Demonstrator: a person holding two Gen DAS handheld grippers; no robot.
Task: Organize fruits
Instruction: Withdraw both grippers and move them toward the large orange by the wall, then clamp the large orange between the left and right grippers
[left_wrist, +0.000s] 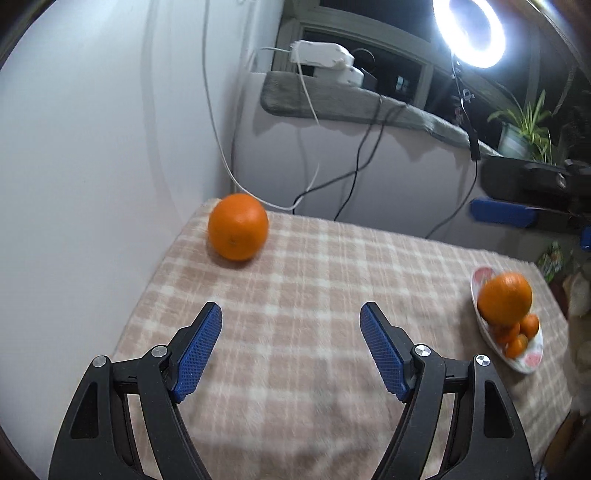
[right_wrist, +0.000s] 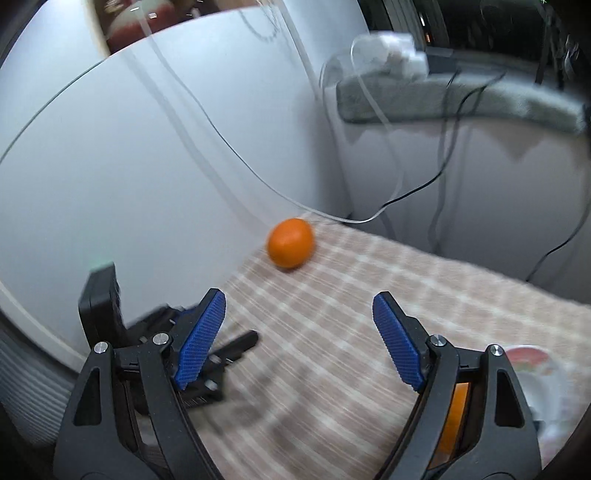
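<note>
One orange (left_wrist: 238, 227) lies alone on the checked cloth (left_wrist: 314, 295), near its far corner by the wall. The plate (left_wrist: 524, 363) with other oranges stands well apart from this orange. The left gripper (left_wrist: 291, 321) and the right gripper (right_wrist: 299, 308) both stand wide open and hold nothing.

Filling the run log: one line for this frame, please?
left gripper: open, empty | right gripper: open, empty | loose orange: on checked cloth, far corner | plate: oranges piled
</note>
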